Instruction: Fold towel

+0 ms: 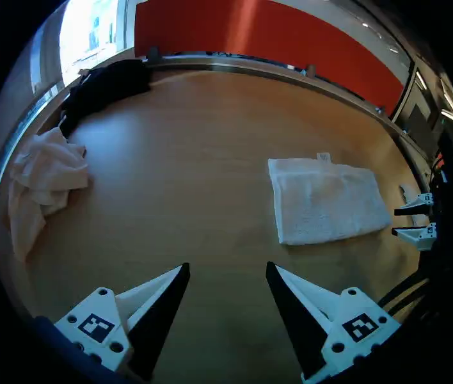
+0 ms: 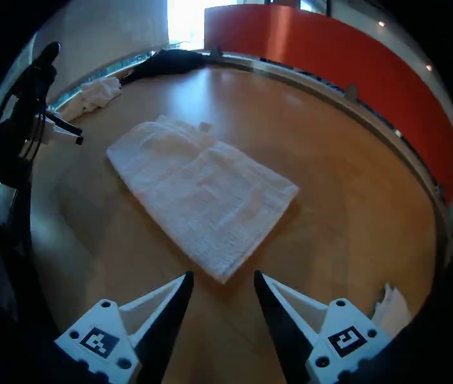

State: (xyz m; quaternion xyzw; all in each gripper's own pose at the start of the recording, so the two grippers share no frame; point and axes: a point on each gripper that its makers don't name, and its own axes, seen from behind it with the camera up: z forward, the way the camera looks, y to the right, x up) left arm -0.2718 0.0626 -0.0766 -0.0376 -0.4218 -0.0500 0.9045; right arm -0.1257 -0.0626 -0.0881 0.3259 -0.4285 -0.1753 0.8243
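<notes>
Jaws apart and empty, the right gripper point(image 2: 223, 274) should pinch the towel point(image 2: 201, 192) by its near corner (left gripper point(image 1: 226, 265), likewise apart, takes another) and fold squarely.

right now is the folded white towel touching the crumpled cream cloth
Apart. Left gripper view shows bare wooden table between the folded white towel and crumpled cream cloth.

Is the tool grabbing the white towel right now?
No, in the right gripper view the tool is open and the folded white towel lies flat on the table ahead of it.
</notes>
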